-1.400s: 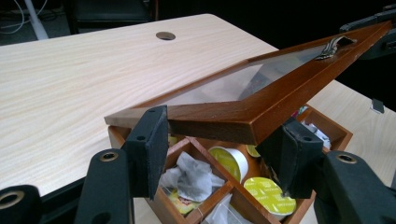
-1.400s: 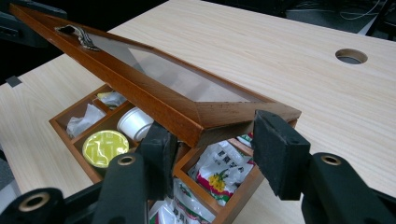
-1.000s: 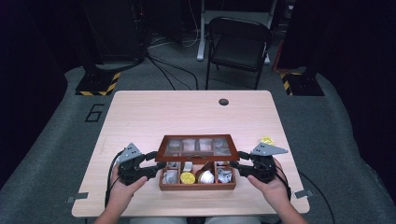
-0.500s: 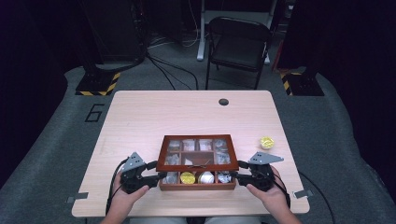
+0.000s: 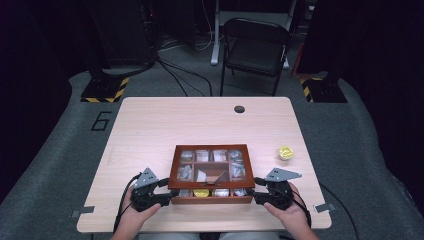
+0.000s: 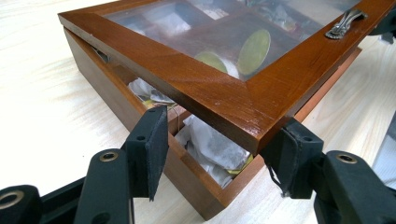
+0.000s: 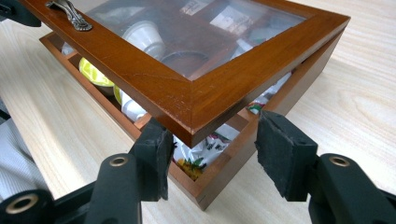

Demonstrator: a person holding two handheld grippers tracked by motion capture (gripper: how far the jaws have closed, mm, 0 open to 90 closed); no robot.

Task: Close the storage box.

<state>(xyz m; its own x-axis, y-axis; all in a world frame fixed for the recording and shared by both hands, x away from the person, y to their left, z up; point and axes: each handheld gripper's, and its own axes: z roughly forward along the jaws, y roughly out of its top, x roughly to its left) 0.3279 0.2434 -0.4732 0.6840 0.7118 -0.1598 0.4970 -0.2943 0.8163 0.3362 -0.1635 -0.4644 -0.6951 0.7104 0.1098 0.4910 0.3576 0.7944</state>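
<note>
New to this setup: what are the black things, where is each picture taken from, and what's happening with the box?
There is no robot: a person at the light wooden table holds a black two-jaw tool in each hand. The high view looks down from above. The other two pictures come from cameras riding on each tool, looking along its jaws. On the table stand a brown wooden box of sachets and pods, its glass-paned lid slightly raised, and a small yellow pod to its right. The left tool grips one front corner of the lid. The right tool has the other corner between jaws that have just been opening, and its pads look clear of the wood.
</note>
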